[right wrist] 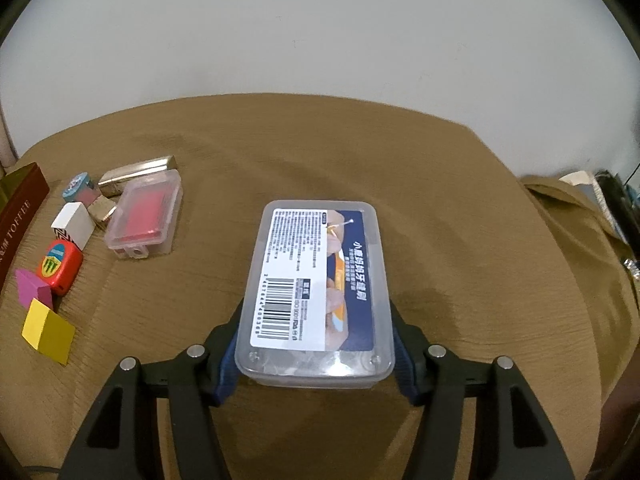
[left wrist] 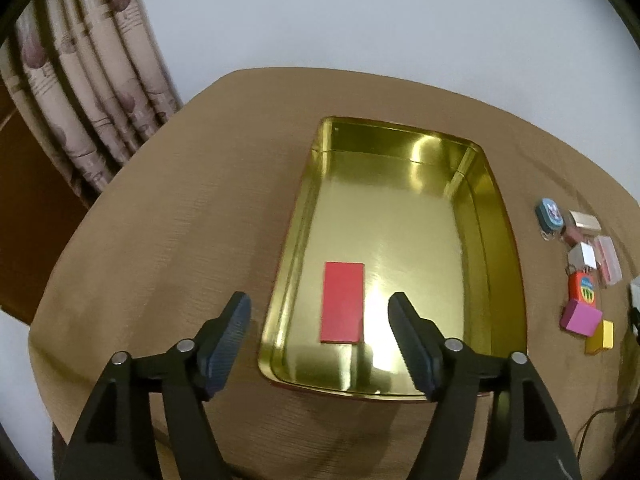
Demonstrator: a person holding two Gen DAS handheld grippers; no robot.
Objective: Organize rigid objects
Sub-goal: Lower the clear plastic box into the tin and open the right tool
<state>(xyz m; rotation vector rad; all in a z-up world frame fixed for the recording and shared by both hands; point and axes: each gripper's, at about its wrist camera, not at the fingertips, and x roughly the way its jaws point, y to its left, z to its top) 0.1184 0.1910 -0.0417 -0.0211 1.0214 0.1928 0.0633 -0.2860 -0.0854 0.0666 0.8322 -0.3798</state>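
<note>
A gold tin lies open on the tan tablecloth. A flat red block rests on its floor near the front left corner. My left gripper hovers over that corner, open, its fingers on either side of the red block and well above it. My right gripper is shut on a clear plastic box with a barcode label, pads pressing its two long sides. The box's far end sticks out past the fingertips, which it hides.
Small items cluster right of the tin: a clear case with a red insert, silver tube, white block, orange tape measure, magenta block and yellow block. The tin's brown outer side borders them. A curtain hangs far left.
</note>
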